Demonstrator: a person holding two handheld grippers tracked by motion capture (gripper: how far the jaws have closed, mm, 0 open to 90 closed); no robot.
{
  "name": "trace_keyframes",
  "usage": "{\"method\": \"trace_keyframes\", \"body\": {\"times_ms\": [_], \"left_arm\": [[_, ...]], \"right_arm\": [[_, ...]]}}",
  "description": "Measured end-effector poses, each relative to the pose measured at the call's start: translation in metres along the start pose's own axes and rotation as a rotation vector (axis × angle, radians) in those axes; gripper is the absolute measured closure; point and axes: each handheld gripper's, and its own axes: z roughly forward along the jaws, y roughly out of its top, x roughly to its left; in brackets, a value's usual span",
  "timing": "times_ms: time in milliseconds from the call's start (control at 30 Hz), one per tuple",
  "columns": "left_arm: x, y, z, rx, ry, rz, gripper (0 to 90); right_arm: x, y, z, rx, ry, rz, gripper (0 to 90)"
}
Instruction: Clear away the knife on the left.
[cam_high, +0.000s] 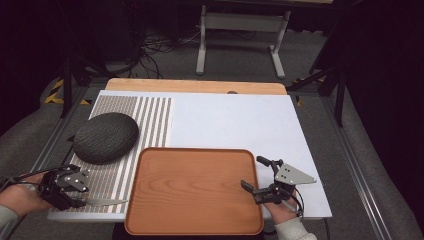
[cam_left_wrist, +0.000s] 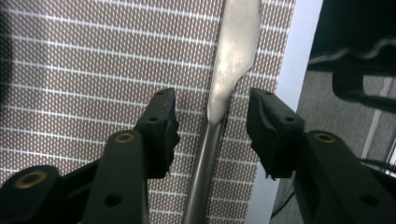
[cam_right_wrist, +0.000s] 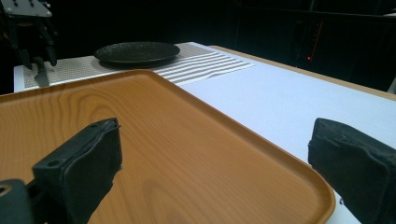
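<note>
The butter knife (cam_left_wrist: 219, 116) lay on the striped placemat (cam_left_wrist: 93, 70), just left of the wooden tray (cam_high: 192, 192), between the left gripper (cam_left_wrist: 212, 121) jaws (apart, not touching). The right gripper (cam_high: 254, 174) gaped over the tray's corner.

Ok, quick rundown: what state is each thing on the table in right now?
Knife: flat on the striped mat, between the left jaws, not gripped.
Left gripper: open, jaws either side of the knife's neck.
Right gripper: open, holding nothing, at the tray's right rim.
Tray: empty, flat at the near table edge.
Plate: dark, empty, on the mat.
</note>
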Motion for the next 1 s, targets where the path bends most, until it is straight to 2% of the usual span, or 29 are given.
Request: {"method": "trace_keyframes", "body": {"times_ms": [200, 333, 500, 633, 767, 833, 933, 1000], "left_arm": [[-0.0005, 0.0013, 0.0025, 0.069, 0.007, 0.047, 64.5], [-0.0022, 0.0034, 0.0039, 0.108, 0.020, 0.063, 68.8], [-0.0038, 0.0051, 0.0044, 0.131, 0.024, 0.101, 76.8], [-0.0064, 0.0077, 0.0051, 0.159, 0.043, 0.149, 79.1], [-0.0070, 0.0077, 0.0054, 0.159, 0.049, 0.165, 79.6], [-0.0082, 0.0072, 0.0058, 0.154, 0.048, 0.153, 79.7], [-0.0080, 0.0074, 0.0055, 0.158, 0.054, 0.168, 79.8], [-0.0084, 0.0069, 0.0058, 0.152, 0.051, 0.161, 79.8]], "right_arm": [[-0.0002, -0.0001, -0.0002, 0.000, 0.000, 0.000, 3.3], [-0.0001, 0.0000, -0.0002, -0.001, 0.000, 0.000, 3.3], [0.0000, -0.0001, -0.0001, 0.000, 0.001, 0.000, 3.3], [0.0001, -0.0002, 0.0000, -0.001, 0.002, 0.001, 3.3], [0.0001, -0.0003, 0.0001, 0.000, 0.005, 0.001, 3.4], [0.0001, -0.0004, 0.0000, 0.000, 0.006, 0.001, 3.4], [0.0000, -0.0005, 0.0002, 0.001, 0.007, 0.002, 3.4], [0.0000, -0.0005, 0.0002, 0.000, 0.007, 0.002, 3.4]]}}
